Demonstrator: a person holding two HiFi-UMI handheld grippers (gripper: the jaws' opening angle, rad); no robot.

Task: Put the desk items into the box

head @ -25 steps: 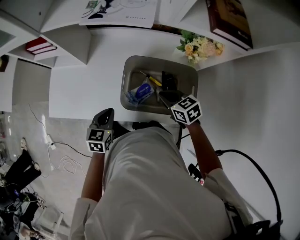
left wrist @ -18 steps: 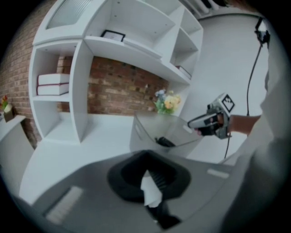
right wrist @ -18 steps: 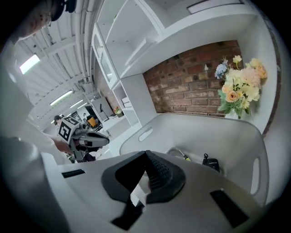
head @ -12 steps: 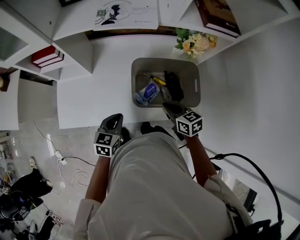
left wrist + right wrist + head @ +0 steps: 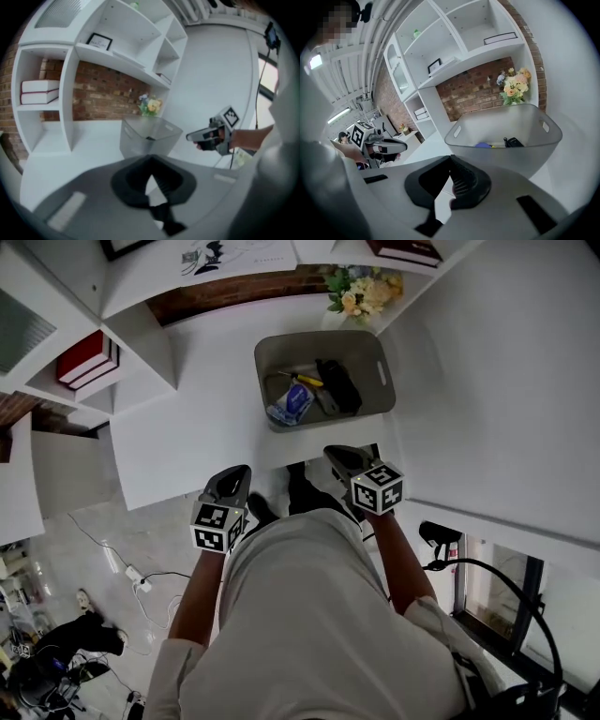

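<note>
- Both grippers have drawn back from the box since a second ago. The right gripper was then over the box's near rim and is now at the near edge of the desk, beside the left gripper.
- The left gripper's jaws meet at the tips with nothing between them, and the right gripper's jaws are likewise closed and empty.
- The box sits on the desk just below the flowers.
- Only the head view looks down into the box, where a blue packet, a yellow item and a black item lie.
- The right gripper view shows only blue and black tops over the box's rim, plus the left gripper held in a hand.
- The left gripper view alone shows two white books on a shelf and a framed card.
- Print on the card and on the sheet is too small to read, and the red books show no legible title.
</note>
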